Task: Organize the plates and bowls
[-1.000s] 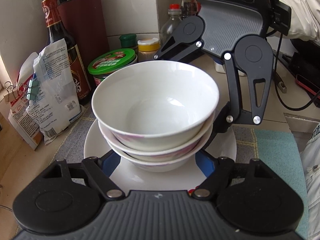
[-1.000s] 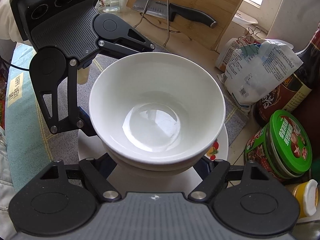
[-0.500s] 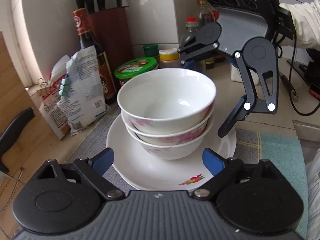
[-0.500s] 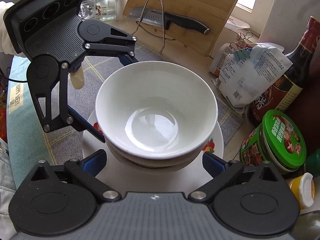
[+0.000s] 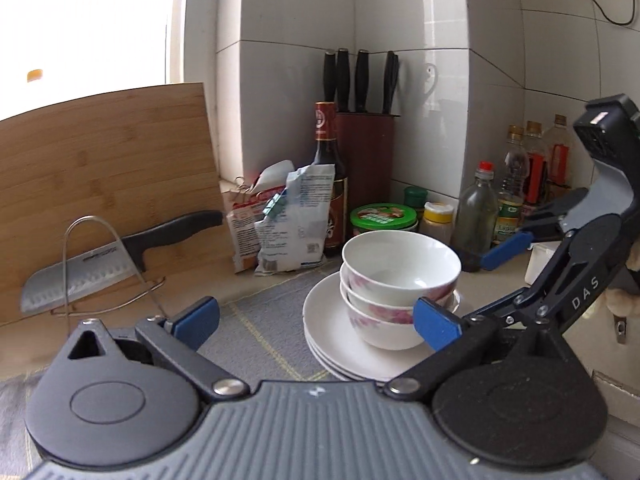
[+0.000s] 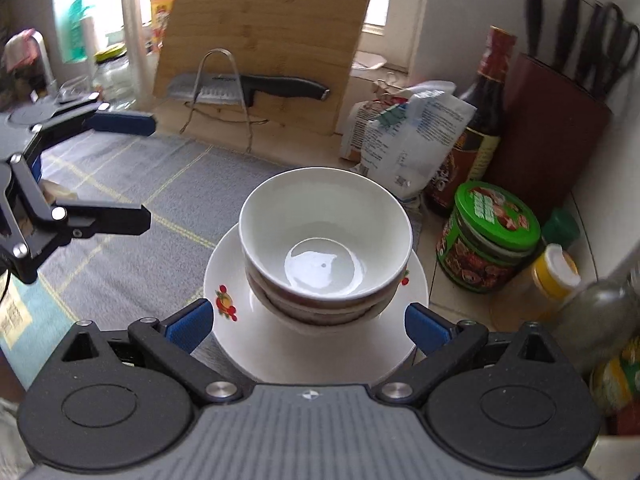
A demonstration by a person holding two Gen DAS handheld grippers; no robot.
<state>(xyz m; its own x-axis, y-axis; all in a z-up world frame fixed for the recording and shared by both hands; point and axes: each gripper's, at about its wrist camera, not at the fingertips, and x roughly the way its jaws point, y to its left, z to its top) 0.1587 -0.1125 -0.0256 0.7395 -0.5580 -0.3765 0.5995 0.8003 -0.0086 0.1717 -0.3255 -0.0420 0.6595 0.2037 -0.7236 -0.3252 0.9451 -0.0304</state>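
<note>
Left wrist view, left to right: a wooden cutting board [image 5: 108, 168] leans against the wall, with one cleaver [image 5: 116, 258] resting in a wire stand [image 5: 112, 264] before it. Next come two clipped food packets [image 5: 288, 220], one dark sauce bottle [image 5: 330, 184], and a knife block [image 5: 366, 176] holding four black handles. In front, on a grey checked mat [image 5: 256, 340], stand three nested bowls [image 5: 400, 280] with pink flower print on a stack of plates [image 5: 344, 344], three rims countable. Behind the stack are a green-lidded tub [image 5: 382, 218], a small green-capped jar and a yellow-capped jar [image 5: 438, 220]; further right one red-capped bottle [image 5: 476, 216] and three more bottles against the tiles.

The left gripper [image 5: 316, 320] has just been opening and its blue pads stand wide apart, nothing between them; the stack lies ahead and to the right, untouched. The right gripper [image 6: 306, 320] likewise has its jaws spread fully, empty, with the plates' near rim between the pads but clear of both.

Only the left view shows the lettering "DAS" on the right gripper's arm. Only the right wrist view shows the fruit motifs on the top plate, and a faucet, jars and cartons at far left by the window. Writing on the packets and labels is too small to read.
</note>
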